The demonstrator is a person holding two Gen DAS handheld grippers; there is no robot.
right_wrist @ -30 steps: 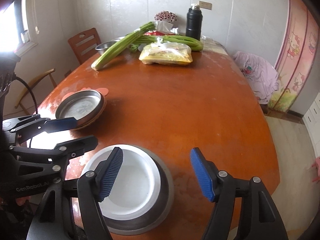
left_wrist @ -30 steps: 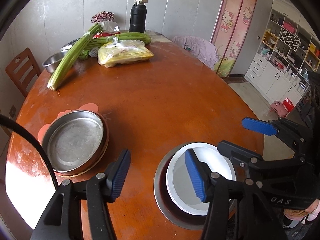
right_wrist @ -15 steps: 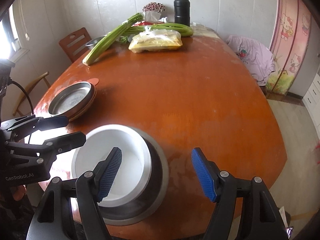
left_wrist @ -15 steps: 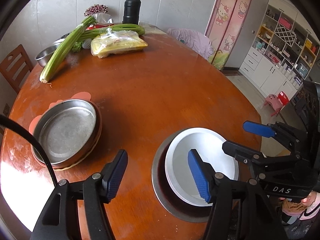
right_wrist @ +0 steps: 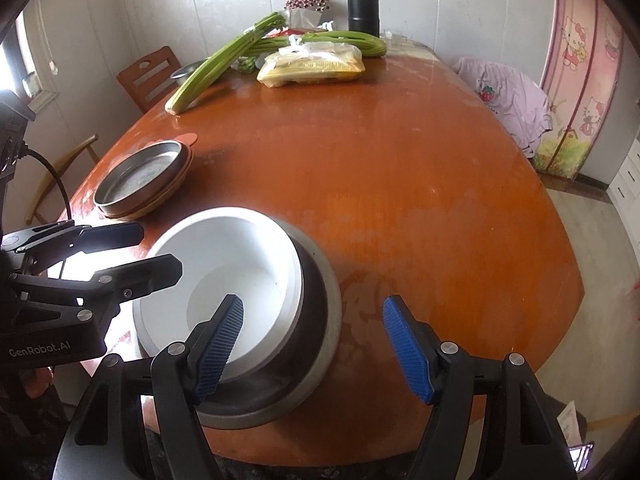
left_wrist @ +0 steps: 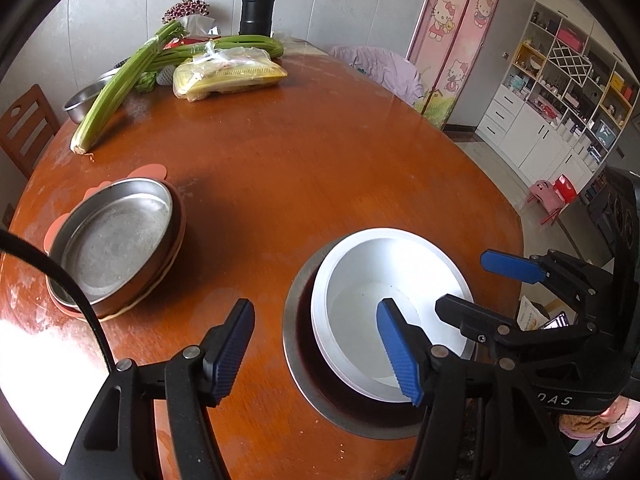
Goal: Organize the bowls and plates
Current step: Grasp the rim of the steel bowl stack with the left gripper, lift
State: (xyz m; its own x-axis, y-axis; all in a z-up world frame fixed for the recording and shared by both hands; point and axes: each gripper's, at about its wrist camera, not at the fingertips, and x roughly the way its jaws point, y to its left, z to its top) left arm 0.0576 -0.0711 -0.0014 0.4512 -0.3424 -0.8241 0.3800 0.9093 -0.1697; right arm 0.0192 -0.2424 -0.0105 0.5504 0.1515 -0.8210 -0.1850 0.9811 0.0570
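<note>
**Orange-brown table, both grippers over the white bowl**

Orange-brown wood filled both views: an oval table (left_wrist: 320, 168) against a pale panelled wall. Near its front edge sat the white bowl (left_wrist: 384, 276), nested inside a wider metal bowl (left_wrist: 296, 344) whose grey rim showed all round it.

Over the white bowl hung the left gripper (left_wrist: 316, 350), jaws apart and clamped on nothing; one blue pad lay over the bowl's inside, the other over bare wood to the bowl's left. From the other side came the right gripper (right_wrist: 314, 346), jaws likewise apart and empty, one pad over the bowl's white floor, the other over wood to the bowl's right. Whether any pad touched the bowl could not be told.

Left of the white bowl and well apart from it, a steel pan (left_wrist: 112, 240) rested on stacked dishes over a pink mat (left_wrist: 150, 170).

Far beyond the bowl, at the table's back end, lay celery stalks (left_wrist: 120, 88), a plastic bag of yellow food (left_wrist: 228, 76) and a black flask (left_wrist: 258, 8). A wooden chair (right_wrist: 150, 76) stood beside that end.
</note>
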